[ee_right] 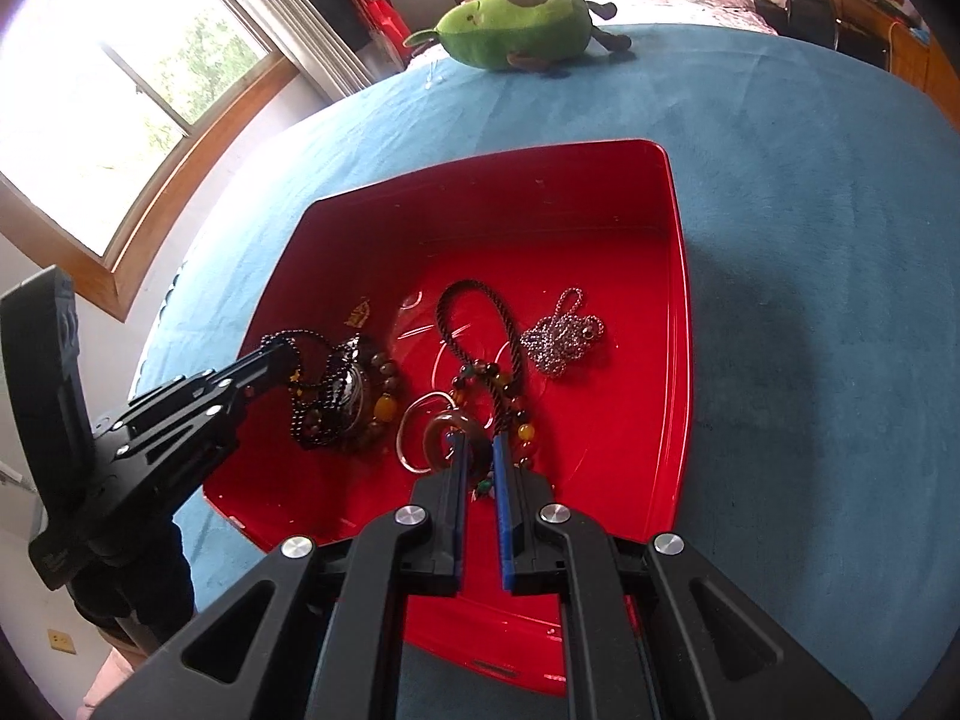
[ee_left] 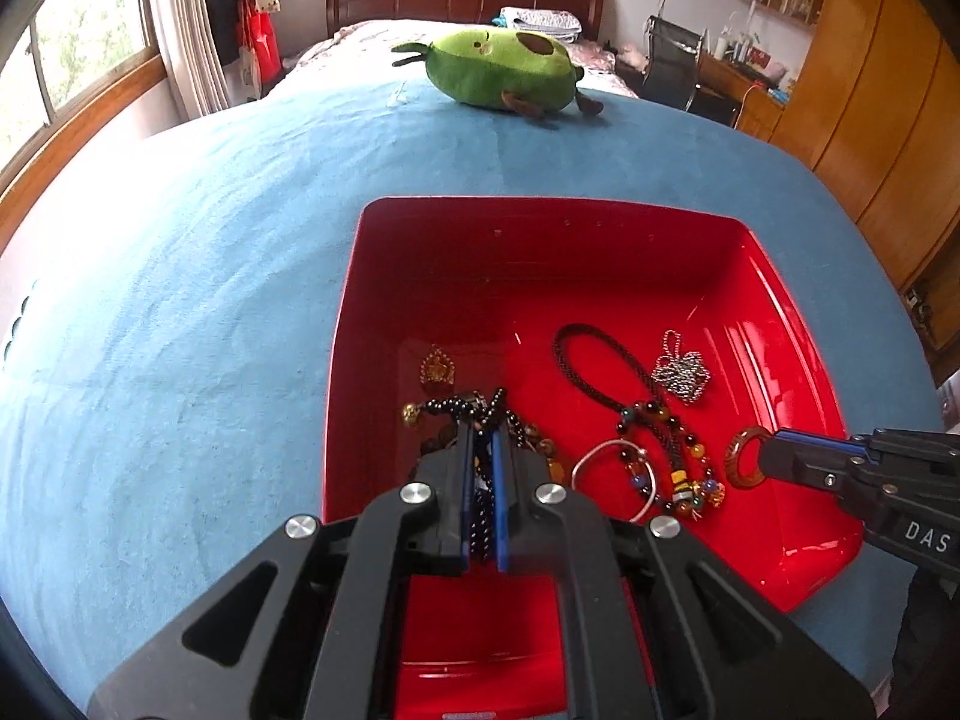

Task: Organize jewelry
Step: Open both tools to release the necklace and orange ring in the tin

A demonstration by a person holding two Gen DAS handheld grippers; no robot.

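Observation:
A red tray (ee_left: 540, 252) (ee_right: 480, 222) sits on the blue bedspread and holds the jewelry. My left gripper (ee_left: 482, 438) (ee_right: 282, 354) is shut on a black bead necklace (ee_left: 462, 405) (ee_right: 312, 396) over the tray's left part. My right gripper (ee_right: 477, 441) (ee_left: 765, 456) is shut on a brown ring bangle (ee_right: 435, 435) (ee_left: 735, 459) near the tray's front. A dark cord with coloured beads (ee_left: 600, 378) (ee_right: 480, 330), a silver ball chain (ee_left: 681, 369) (ee_right: 564, 339) and a thin silver bangle (ee_left: 591, 462) (ee_right: 408, 426) lie in the tray.
A green avocado plush (ee_left: 501, 69) (ee_right: 516, 27) lies on the blue bedspread (ee_left: 180, 300) (ee_right: 810, 240) beyond the tray. A small gold pendant (ee_left: 437, 367) (ee_right: 358, 316) lies in the tray. A window is on the left and wooden wardrobes (ee_left: 888, 120) on the right.

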